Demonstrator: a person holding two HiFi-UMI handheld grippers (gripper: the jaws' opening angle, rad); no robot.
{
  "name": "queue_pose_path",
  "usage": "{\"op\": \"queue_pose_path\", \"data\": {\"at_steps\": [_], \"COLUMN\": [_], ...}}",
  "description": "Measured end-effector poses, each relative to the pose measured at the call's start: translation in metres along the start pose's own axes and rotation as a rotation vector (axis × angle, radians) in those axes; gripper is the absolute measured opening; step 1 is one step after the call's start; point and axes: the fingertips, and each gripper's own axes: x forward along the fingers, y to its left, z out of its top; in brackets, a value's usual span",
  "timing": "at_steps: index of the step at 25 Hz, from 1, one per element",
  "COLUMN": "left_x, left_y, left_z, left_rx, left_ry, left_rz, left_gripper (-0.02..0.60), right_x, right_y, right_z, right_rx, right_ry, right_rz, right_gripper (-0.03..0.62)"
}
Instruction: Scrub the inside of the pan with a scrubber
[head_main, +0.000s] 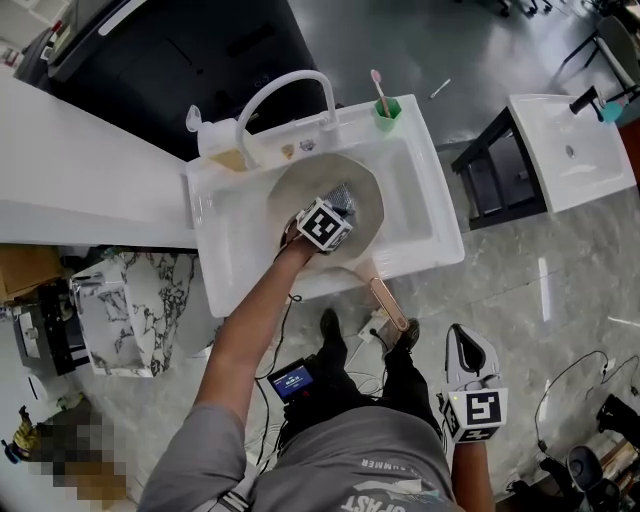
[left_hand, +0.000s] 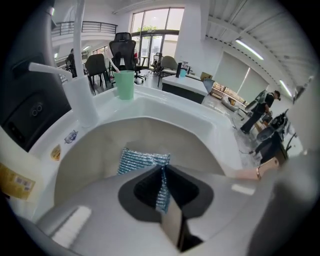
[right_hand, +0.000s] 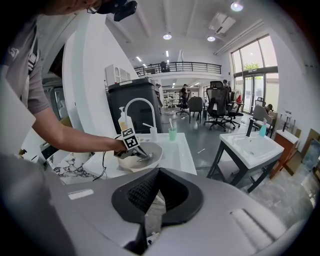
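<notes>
A: Why does the right claw (head_main: 467, 342) hang down by the person's hip?

B: It looks spare for now. Its jaws are together with nothing between them, and it is well apart from the sink. I judge that scrubbing needs one hand only.

A: So nobody steadies the pan (head_main: 372, 190)?

B: The sink (head_main: 425, 215) seems to do that. The pan lies in the basin with its handle (head_main: 388, 305) poking out over the front rim toward the person, so the basin walls likely stop it sliding.

A: And the left claw (left_hand: 162, 169)?

B: It reaches down into the pan, pinched tight on the blue-silver scrubber (left_hand: 142, 161). It grips one edge, so most of the mesh sticks out past the jaws, probably so that mesh rather than plastic meets the pan's inner wall.

A: Is the scrubber touching the pan?

B: It's inside the bowl, near the far wall, but I can't confirm contact.

A: What's beyond that?

B: The faucet (head_main: 290, 88) arches over the back of the basin, with no water visible. A green cup (head_main: 387, 108) holding a toothbrush (head_main: 379, 85) stands on the rim's back corner — out of the scrubbing arm's way.
</notes>
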Motion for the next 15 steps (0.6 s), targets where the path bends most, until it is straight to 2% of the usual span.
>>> {"op": "queue_pose_path", "data": {"at_steps": [15], "left_x": [-0.081], "left_y": [-0.01], "left_z": [-0.022], "left_rx": [-0.015], "left_ry": [-0.098], "left_rz": [0.038], "left_gripper": [0.023], "right_x": [-0.012], "right_y": [0.033], "right_z": [0.027], "right_rx": [-0.058], "right_ry": [-0.054], "right_rz": [0.015], "right_gripper": [0.002]}}
